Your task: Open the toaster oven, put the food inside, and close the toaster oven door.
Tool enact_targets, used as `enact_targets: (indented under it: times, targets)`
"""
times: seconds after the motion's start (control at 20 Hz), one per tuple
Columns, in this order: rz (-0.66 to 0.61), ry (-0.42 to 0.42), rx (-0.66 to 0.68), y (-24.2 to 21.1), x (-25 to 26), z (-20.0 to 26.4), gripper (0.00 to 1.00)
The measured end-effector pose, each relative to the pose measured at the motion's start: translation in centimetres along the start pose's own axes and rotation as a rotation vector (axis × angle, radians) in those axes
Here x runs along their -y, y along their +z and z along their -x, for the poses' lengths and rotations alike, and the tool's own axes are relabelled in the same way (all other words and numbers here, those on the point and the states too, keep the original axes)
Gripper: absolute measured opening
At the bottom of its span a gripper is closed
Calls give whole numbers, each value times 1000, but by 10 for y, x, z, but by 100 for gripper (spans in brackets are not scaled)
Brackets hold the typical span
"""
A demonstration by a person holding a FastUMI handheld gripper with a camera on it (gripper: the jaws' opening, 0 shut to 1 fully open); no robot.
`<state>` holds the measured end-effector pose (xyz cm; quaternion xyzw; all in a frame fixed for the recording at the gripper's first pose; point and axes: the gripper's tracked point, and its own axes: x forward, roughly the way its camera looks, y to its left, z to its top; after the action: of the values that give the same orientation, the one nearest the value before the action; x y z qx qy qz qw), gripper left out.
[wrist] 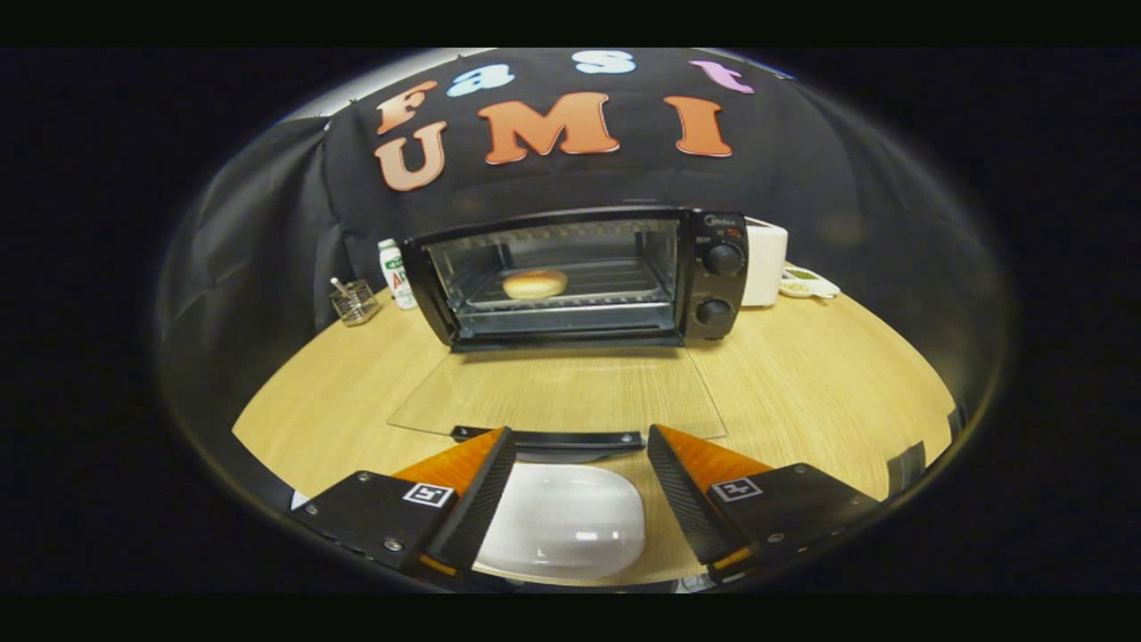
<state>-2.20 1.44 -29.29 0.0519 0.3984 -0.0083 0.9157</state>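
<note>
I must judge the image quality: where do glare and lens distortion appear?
Gripper view: glare spots sit on the white plate between the open gripper fingers; fisheye bends the table edge into a curve; the toaster oven and bun stay fairly sharp.

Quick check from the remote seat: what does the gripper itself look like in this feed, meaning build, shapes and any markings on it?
The gripper has two wedge-shaped fingers tapering toward the tips. Their inner faces carry ribbed, textured pads. Each finger sits on a flat black mounting plate fastened with small screws, and each plate bears a square black-and-white fiducial marker. No cables, hand or sleeve are visible.
</note>
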Motion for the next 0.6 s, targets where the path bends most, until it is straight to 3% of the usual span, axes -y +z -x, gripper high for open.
enact_targets:
  times: [0.15, 0.35, 0.6]
  targets:
    - [30, 32, -32, -11, -12, -1, 89]
    - [96, 13, -78, -28, -15, -9, 89]
    - [27, -45, -92, -29, -5, -21, 88]
